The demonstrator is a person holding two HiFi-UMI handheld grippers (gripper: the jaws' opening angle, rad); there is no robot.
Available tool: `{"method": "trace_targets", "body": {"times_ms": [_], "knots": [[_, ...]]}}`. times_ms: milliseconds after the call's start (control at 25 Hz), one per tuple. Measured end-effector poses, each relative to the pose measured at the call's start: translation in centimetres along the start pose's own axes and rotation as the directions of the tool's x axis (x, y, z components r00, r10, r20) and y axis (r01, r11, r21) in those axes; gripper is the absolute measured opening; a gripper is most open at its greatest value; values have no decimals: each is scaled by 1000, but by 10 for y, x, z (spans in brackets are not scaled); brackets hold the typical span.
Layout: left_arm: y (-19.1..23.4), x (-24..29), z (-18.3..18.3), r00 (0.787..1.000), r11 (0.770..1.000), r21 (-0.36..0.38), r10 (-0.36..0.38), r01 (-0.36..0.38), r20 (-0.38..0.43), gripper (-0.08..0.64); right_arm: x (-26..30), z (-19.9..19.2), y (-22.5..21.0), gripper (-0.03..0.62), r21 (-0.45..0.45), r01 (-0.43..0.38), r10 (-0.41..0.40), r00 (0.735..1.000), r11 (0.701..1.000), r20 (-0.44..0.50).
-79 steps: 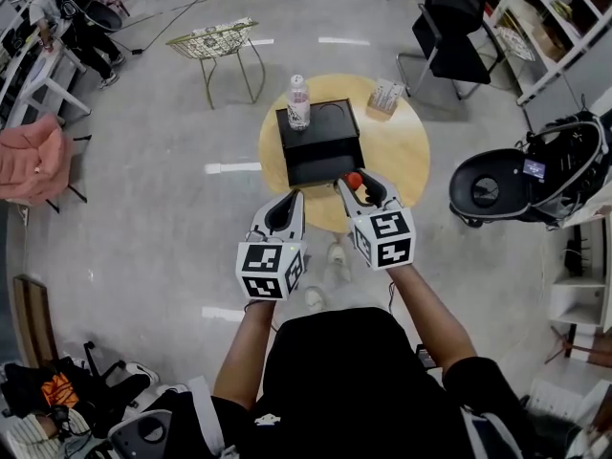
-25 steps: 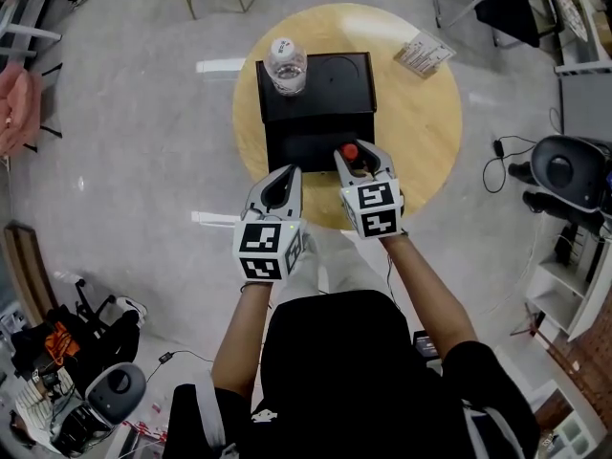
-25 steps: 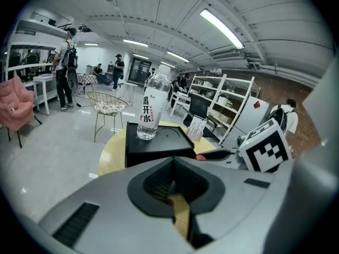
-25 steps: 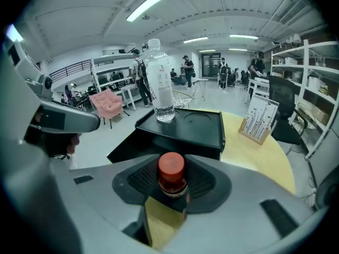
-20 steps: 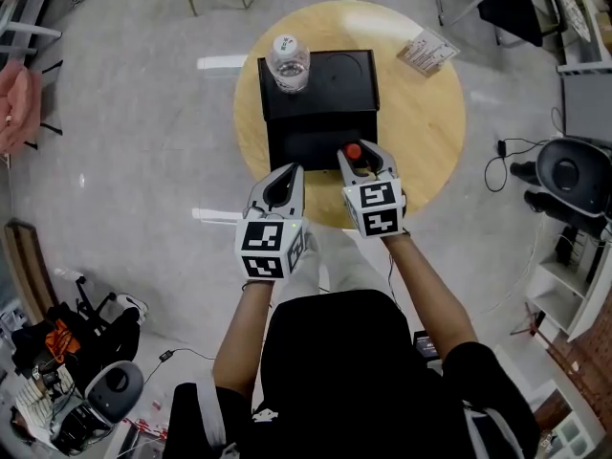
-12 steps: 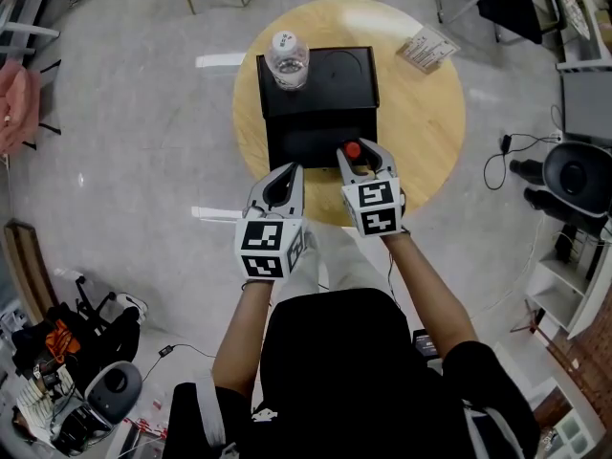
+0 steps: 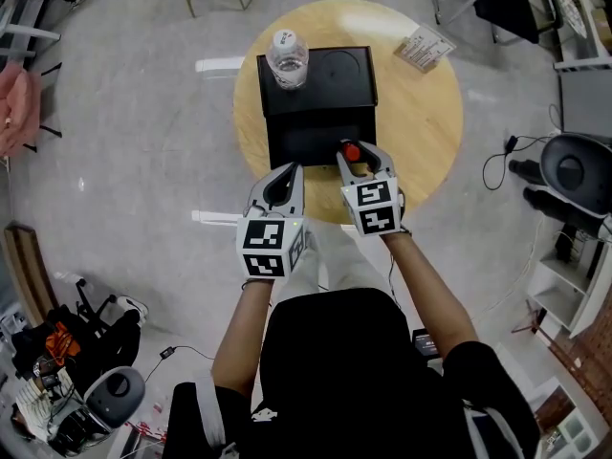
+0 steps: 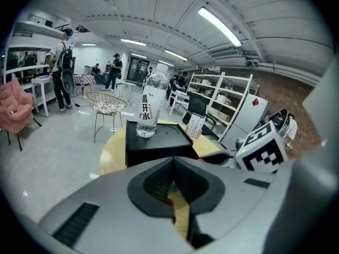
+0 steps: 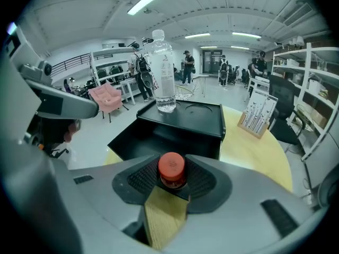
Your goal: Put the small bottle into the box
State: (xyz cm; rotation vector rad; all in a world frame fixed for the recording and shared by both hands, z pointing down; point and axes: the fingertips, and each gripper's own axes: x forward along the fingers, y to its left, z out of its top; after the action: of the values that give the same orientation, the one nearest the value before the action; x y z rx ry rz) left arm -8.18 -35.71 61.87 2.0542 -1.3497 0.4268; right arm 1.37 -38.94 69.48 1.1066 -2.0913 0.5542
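The person stands at a round wooden table point(image 7: 435, 132) with a gripper in each hand, both held low near its front edge. The right gripper point(image 7: 355, 154) has its jaws clamped on the small bottle point(image 9: 171, 169). Its red cap pokes up between the ribbed pads, and only the cap and a bit of dark neck show, the rest buried in the jaws. From above, the bottle hangs at the near right edge of the black box point(image 7: 330, 84), by the open front compartment. I cannot tell whether it is just over the lip or just short of it, but it is not down inside. The box stands in the middle of the table. Its far half is a flat top with a shallow round recess, and its near half is an open dark well. A tall clear water bottle point(image 7: 287, 58) stands upright on the left rear corner of that top, beside the recess. The left gripper point(image 7: 288, 171) is just to the left of the right one and a touch nearer the person, at the box's near edge. Its jaws are brought together with nothing between them, and a sliver of tabletop shows through the hollow behind the tips. A small card stand point(image 7: 424, 48) sits at the far right of the table, well apart from the box. Beyond the table a wire chair point(image 8: 106, 103) stands on the pale floor.
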Motion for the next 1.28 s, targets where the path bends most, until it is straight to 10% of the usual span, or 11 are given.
{"method": "trace_targets", "body": {"times_ms": [1280], "knots": [[-44, -134, 53, 965, 998, 56, -44, 30, 259, 9, -152, 74, 40, 46, 23, 72, -76, 950, 997, 304]]}}
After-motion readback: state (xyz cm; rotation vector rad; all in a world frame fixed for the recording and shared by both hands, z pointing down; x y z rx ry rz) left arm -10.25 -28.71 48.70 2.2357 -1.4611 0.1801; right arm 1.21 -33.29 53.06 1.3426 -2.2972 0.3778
